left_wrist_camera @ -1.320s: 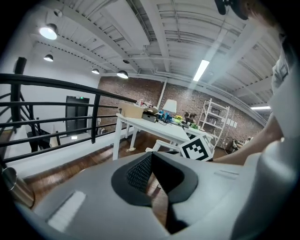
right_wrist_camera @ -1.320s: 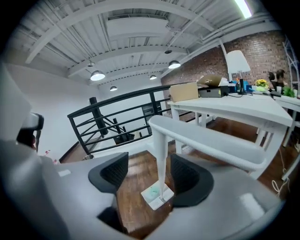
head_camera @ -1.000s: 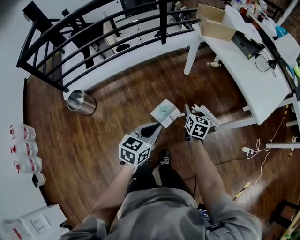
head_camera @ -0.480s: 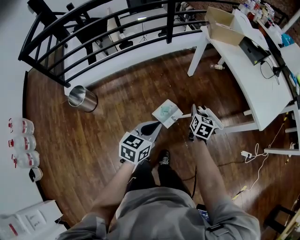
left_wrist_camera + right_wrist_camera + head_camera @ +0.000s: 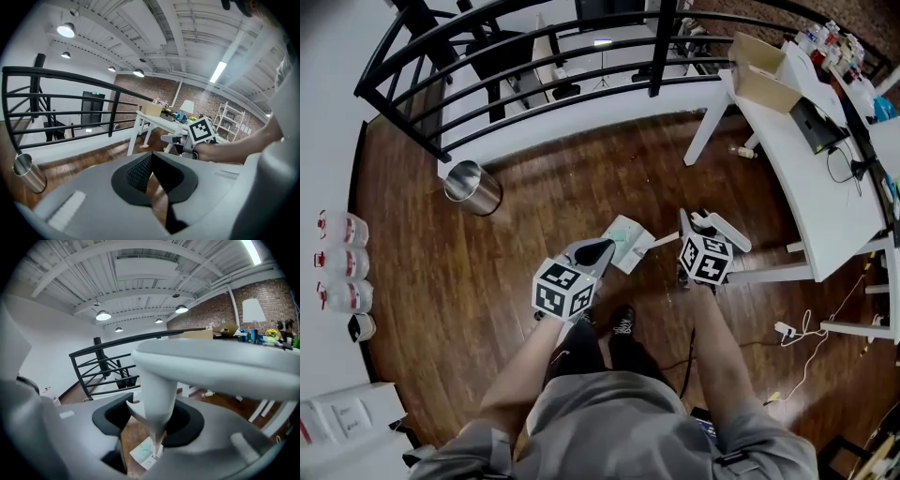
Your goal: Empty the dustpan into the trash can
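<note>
As the right gripper [image 5: 150, 422] has just been closing onto the dustpan [image 5: 623, 246] by its slim white handle [image 5: 157, 380], the pan hangs ahead of the feet. It looks like light, stiff plastic with loose scraps inside, so keep it level! Left gripper [image 5: 149, 169] is pinched together, empty. The trash can [image 5: 473, 186] stands well apart near the railing [image 5: 553, 52], with open floor [image 5: 534, 225] between and the worktop [image 5: 797, 159] off right.

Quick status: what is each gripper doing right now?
Left gripper: fingers shut, nothing between them.
Right gripper: fingers have just closed, gripping the dustpan by its handle.
</note>
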`<state>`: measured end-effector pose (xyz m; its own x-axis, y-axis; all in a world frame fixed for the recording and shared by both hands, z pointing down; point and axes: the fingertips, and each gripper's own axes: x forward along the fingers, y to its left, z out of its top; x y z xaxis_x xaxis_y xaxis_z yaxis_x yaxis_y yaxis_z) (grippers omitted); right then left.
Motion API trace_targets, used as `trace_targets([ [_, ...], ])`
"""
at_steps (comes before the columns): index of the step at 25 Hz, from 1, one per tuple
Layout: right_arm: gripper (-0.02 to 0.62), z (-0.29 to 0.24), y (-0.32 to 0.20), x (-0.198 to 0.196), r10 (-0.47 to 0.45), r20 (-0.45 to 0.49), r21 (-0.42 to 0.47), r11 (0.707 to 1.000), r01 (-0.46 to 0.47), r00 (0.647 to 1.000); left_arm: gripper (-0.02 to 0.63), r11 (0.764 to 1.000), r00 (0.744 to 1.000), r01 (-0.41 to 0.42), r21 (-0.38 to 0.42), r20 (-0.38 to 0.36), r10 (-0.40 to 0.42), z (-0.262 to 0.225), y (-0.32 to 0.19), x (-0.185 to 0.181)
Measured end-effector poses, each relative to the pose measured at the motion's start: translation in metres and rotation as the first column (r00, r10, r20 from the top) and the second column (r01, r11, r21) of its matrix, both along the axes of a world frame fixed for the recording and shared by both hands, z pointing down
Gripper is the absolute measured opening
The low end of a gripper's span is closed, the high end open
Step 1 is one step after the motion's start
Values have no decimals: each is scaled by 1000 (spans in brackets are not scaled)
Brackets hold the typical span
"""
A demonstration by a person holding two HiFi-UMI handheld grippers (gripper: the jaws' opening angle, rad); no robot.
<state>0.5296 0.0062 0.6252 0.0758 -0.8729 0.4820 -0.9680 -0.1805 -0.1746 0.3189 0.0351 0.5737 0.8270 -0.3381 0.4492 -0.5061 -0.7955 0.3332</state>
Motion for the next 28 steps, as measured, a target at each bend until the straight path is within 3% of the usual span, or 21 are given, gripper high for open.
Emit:
trace_targets([
  [5, 183, -43, -36, -50, -150, -3, 62, 987, 150, 989, 6, 994, 994, 104, 36, 19, -105, -12, -17, -43],
  [13, 183, -116, -116, -174, -351, -30, 131, 927, 352, 936, 6, 960, 963, 265, 91, 17, -268, -35, -70, -158],
  [21, 181, -200, -210, -318, -473, -99, 214, 849, 483, 876, 6, 923, 929, 368, 112, -1, -371, -54, -150, -298],
  [28, 181, -270, -292, -420, -536, -141, 303, 777, 551, 833, 6, 883, 889, 454, 118, 1, -457, -61, -199, -398],
])
